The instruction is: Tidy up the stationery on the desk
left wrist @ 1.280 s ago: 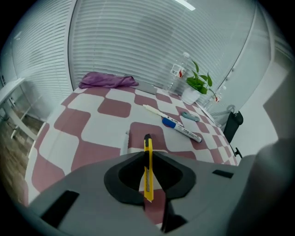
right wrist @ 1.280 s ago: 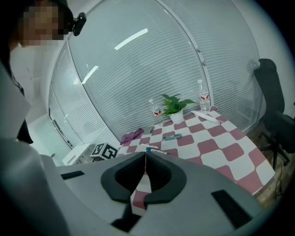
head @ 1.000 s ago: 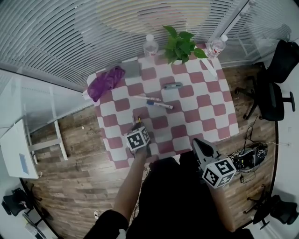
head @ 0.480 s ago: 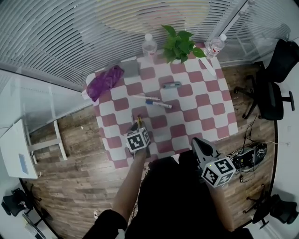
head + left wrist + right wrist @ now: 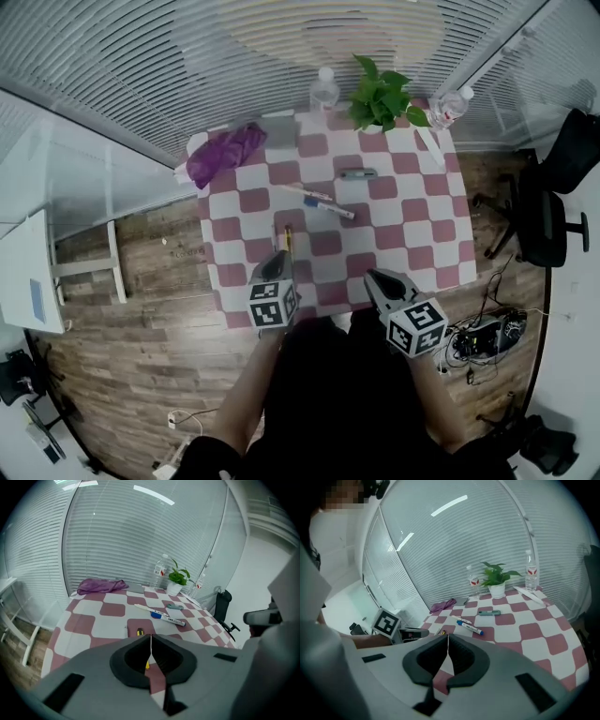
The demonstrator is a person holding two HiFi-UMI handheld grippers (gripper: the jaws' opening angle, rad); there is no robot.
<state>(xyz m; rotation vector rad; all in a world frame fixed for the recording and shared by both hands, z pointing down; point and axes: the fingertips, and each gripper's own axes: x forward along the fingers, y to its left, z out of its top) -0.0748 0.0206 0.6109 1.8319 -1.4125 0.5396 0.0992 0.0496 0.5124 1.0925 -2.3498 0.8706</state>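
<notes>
Hovering empty: my left gripper (image 5: 279, 260) has just closed its jaws on nothing, and my right gripper (image 5: 374, 278) is shut too. Tidying looks barely begun: yellow pencil (image 5: 288, 236), blue marker (image 5: 328, 207), white pen (image 5: 307, 192) and small grey tool (image 5: 358, 173) lie scattered.

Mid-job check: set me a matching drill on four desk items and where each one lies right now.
Items:
1. purple cloth
2. potted plant
3. blue-capped marker
4. yellow pen

Places:
A. just ahead of the left gripper
B. middle of the table
C. far left corner
D. far edge, right of centre

Pairs: 1-C, 2-D, 3-B, 4-A
</notes>
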